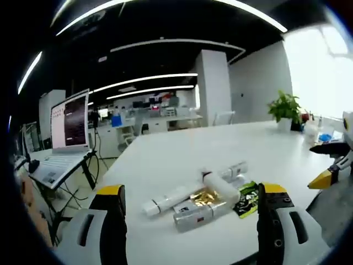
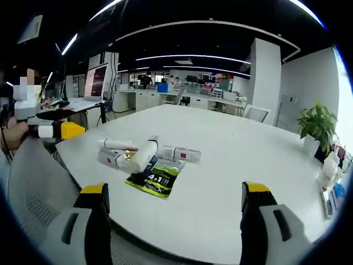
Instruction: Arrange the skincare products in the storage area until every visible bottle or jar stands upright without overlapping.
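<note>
In the left gripper view, the left hand-held gripper [image 1: 190,212] is seen at the bottom of the frame with its jaws wide apart and nothing between them. The skincare products [image 1: 201,200] lie in a pile on the white tabletop [image 1: 182,149], low in the middle of the frame. About three white tubes, one silver box and one green packet [image 1: 246,200] can be counted, though the pile is too mixed up to be sure. Everything lies flat and crossed over. If one tube is pulled, the others could be dragged or rolled toward the near edge. In the right gripper view, the right hand-held gripper [image 2: 172,212] is also held open and empty at the bottom. The same pile is seen at the middle left, with the green packet at its near side. One other hand-held gripper is seen at the left edge. A thin tube may tip over again once stood up.
</note>
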`<move>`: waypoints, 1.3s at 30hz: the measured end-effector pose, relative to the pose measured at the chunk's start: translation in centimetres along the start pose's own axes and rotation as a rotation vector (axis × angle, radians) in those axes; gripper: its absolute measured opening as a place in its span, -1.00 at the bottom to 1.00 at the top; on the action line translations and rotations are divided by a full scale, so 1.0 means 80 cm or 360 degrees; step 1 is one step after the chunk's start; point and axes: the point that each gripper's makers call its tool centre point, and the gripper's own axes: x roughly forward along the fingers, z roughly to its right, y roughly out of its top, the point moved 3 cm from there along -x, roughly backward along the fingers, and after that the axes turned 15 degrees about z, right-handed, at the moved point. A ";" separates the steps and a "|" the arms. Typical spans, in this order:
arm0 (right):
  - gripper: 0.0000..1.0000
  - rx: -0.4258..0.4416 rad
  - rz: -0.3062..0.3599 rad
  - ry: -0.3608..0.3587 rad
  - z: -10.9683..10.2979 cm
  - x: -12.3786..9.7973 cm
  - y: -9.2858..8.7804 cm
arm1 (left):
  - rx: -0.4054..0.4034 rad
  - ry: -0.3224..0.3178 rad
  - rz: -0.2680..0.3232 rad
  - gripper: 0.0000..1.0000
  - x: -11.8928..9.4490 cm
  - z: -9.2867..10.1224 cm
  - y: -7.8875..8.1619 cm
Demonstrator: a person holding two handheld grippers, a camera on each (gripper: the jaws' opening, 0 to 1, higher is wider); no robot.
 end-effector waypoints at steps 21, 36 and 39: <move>0.99 -0.0020 -0.0081 0.0032 -0.004 -0.001 -0.008 | -0.0009 0.0016 0.0058 0.94 0.000 -0.004 0.003; 0.99 -0.0021 -0.0107 0.0053 -0.010 -0.001 -0.011 | 0.0008 0.0016 0.0056 0.94 0.000 -0.008 0.001; 0.99 -0.0036 -0.0115 0.0067 -0.013 -0.001 -0.012 | 0.0011 0.0020 0.0052 0.94 0.000 -0.009 0.001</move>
